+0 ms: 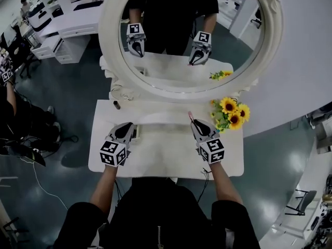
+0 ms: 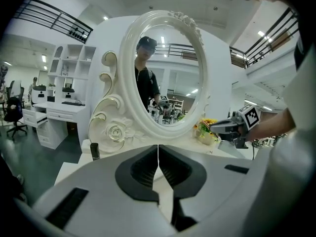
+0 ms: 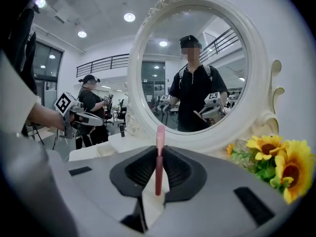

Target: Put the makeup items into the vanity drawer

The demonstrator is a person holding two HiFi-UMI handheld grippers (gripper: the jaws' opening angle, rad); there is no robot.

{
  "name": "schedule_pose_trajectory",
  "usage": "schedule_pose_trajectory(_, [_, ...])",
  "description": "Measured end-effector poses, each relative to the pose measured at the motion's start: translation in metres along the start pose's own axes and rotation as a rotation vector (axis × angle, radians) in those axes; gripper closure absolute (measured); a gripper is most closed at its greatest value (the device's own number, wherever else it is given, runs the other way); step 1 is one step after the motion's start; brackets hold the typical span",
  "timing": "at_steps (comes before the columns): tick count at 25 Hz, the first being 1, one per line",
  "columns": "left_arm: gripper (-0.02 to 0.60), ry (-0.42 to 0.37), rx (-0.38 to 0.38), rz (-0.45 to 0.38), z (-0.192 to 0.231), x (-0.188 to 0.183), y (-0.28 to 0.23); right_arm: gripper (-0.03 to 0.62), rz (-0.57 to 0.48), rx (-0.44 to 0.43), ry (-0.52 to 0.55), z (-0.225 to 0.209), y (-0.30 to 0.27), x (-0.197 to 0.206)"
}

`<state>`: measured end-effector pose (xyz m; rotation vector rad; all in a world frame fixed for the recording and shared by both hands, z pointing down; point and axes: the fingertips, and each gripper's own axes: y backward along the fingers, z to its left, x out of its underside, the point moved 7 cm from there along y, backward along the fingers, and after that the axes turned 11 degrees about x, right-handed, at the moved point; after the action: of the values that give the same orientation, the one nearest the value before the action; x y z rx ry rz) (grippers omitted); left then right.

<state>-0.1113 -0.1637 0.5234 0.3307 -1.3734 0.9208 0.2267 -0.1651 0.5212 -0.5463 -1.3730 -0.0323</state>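
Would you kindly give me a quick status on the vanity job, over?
Left hand-held gripper shut, empty. Right hand-held gripper shut on pink makeup stick, above vanity top. No open drawer in view; nothing blocking.

Both bare forearms reached forward from dark sleeves, a gripper in each hand, the two held side by side and well apart. The left gripper pointed ahead and slightly down, angled a little inward, with its marker cube at the rear. Its jaws were pressed together with nothing between them. The right gripper mirrored that pose, also turned slightly inward, its own marker cube behind it. Its jaws were clamped on a slim pink stick, which stood upright between the pads and poked out past the tips
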Motion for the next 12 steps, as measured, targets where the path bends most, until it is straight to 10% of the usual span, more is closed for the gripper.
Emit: schedule_pose_trajectory(12, [0.56, 0.048, -0.132, -0.032, 0.043, 0.014, 0.058, 0.543, -0.013, -0.207, 0.09, 0.089, -0.063, -0.031])
